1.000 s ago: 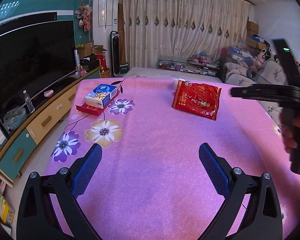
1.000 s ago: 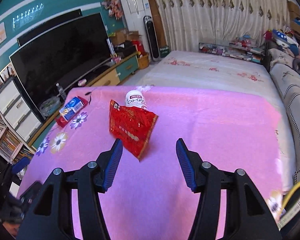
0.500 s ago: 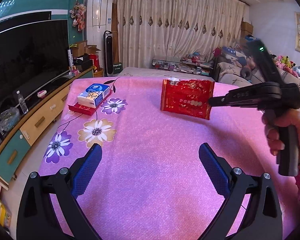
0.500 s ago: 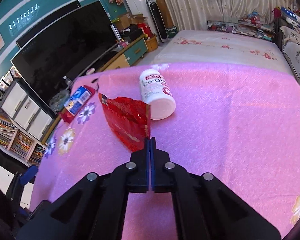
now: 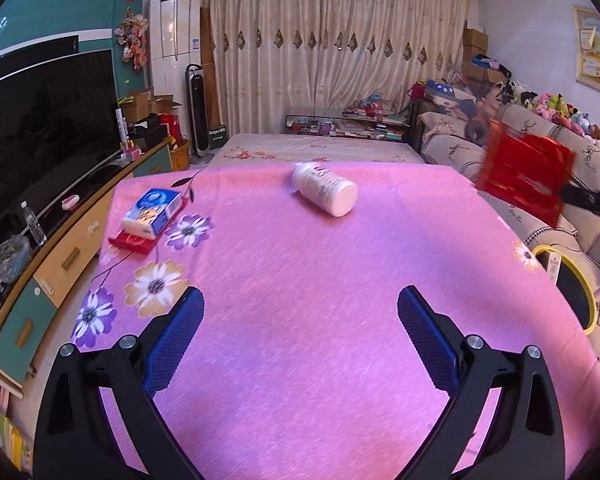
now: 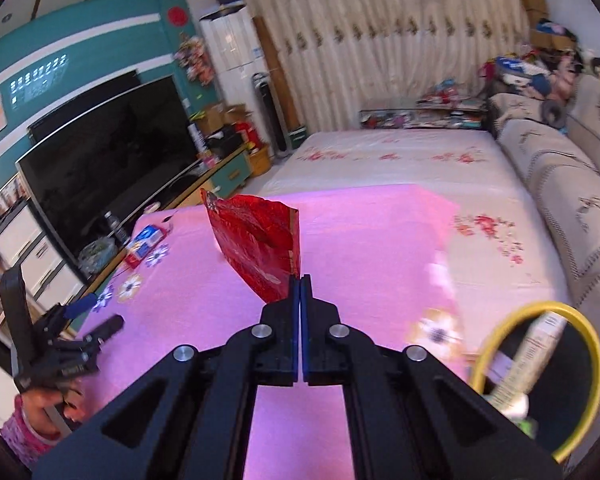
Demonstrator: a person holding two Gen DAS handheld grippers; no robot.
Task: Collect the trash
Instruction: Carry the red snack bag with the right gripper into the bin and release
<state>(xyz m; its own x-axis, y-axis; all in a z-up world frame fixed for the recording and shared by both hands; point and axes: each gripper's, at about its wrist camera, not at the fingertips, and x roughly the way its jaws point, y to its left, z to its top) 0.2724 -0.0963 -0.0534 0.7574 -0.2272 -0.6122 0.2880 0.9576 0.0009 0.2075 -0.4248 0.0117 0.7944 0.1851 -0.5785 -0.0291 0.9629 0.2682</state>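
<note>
My right gripper (image 6: pixel 300 280) is shut on the corner of a red foil snack wrapper (image 6: pixel 260 246), which hangs in the air above the pink cloth. In the left wrist view the same red wrapper (image 5: pixel 526 178) floats past the table's right edge, with the dark right gripper (image 5: pixel 566 196) behind it. A white bottle (image 5: pixel 326 189) lies on its side at the far middle of the table. My left gripper (image 5: pixel 300 336) stands open over the near part of the pink tablecloth (image 5: pixel 300 280), nothing between its blue pads (image 5: pixel 174 338).
A yellow-rimmed black bin (image 6: pixel 540 380) with trash inside stands off the table's right side, also the bin (image 5: pixel 572 284). A blue tissue pack (image 5: pixel 152 208) rests on a red box at the left. A TV stand (image 5: pixel 60 256) and sofa (image 5: pixel 540 200) flank the table.
The right gripper shut on the red wrapper, lifted it off the table and carried it to the right, uncovering the white bottle. The left gripper drifted slightly.
</note>
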